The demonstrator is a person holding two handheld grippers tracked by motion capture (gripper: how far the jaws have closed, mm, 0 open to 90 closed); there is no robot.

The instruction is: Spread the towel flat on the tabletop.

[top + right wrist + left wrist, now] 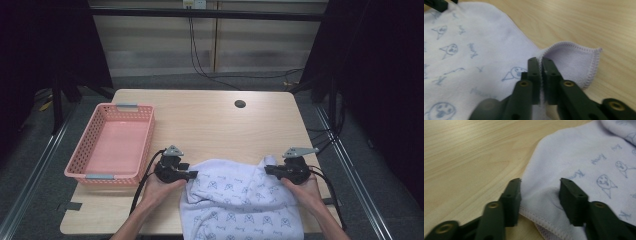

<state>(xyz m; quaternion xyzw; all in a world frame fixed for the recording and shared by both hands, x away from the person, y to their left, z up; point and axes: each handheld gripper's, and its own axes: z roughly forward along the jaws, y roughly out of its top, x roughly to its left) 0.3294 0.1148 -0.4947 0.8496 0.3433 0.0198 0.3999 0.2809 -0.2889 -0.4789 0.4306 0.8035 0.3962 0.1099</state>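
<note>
A pale towel (240,200) printed with small blue figures lies on the near part of the wooden table (210,120) and hangs over its front edge. At the towel's left corner, my left gripper (192,175) is open. In the left gripper view its jaws (540,186) straddle the hemmed edge of the towel (579,152) without pressing it. My right gripper (267,171) is at the right corner. In the right gripper view it (541,61) is shut on the edge of the towel (474,50), beside a turned-over corner flap (579,62).
A pink plastic basket (82,142) with nothing in it stands at the table's left side, close to my left hand. A round cable hole (240,104) sits near the far edge. Bare wood stretches beyond the towel. Dark curtains flank the table.
</note>
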